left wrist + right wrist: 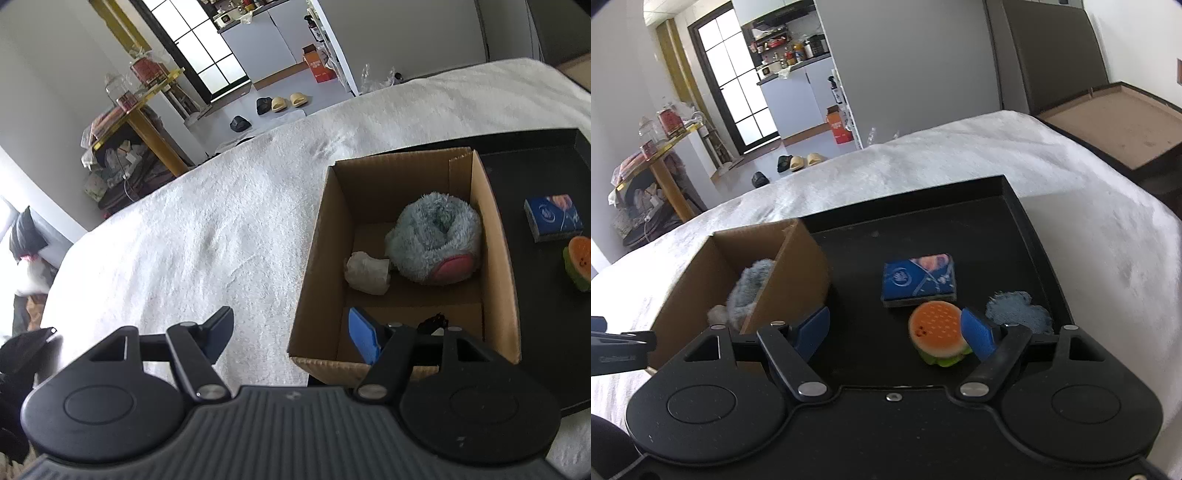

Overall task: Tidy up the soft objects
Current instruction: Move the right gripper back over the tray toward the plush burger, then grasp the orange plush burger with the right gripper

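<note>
Setting: a bed covered with a white fluffy blanket [221,221], bearing a black tray [1027,221] and an open cardboard box [495,236] at the tray's left side.
Left gripper [291,334]: held low over the box's near left corner, pointing forward; jaws spread wide and empty, one finger over the blanket, the other just inside the box.
Right gripper [899,330]: held over the tray's near part, tilted down; jaws spread wide, holding nothing, its right finger just beside the watermelon toy.
Inside the box: a grey-blue plush toy [436,240] with a pink patch, and a small pale cloth bundle [367,273] touching it.
On the tray: a blue tissue pack [918,278], a round watermelon toy [938,332] just in front of it, and a denim scrap [1017,310] to the right.
</note>
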Motion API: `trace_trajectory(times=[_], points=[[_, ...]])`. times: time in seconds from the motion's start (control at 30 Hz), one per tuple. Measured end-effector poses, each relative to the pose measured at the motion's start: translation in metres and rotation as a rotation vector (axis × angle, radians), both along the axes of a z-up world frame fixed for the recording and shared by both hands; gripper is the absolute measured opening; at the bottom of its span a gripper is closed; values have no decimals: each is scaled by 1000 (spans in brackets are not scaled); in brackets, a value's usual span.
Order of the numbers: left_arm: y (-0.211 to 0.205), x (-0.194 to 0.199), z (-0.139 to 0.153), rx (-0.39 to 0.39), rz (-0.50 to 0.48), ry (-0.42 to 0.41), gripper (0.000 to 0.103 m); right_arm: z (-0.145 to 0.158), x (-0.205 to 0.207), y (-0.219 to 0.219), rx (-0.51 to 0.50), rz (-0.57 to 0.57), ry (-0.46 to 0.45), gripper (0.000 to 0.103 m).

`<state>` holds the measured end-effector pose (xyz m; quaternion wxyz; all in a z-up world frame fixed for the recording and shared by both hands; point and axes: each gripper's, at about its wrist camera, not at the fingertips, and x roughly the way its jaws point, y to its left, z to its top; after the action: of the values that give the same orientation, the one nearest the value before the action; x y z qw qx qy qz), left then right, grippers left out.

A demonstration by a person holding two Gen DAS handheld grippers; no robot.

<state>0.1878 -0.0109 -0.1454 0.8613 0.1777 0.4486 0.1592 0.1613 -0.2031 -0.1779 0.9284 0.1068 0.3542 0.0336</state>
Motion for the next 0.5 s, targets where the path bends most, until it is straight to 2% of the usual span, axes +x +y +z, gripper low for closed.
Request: trace_trajectory(times=[0.5], points=[[-25,5,-10,133,-32,39,68,-40,14,-20,-6,-25,27,77]])
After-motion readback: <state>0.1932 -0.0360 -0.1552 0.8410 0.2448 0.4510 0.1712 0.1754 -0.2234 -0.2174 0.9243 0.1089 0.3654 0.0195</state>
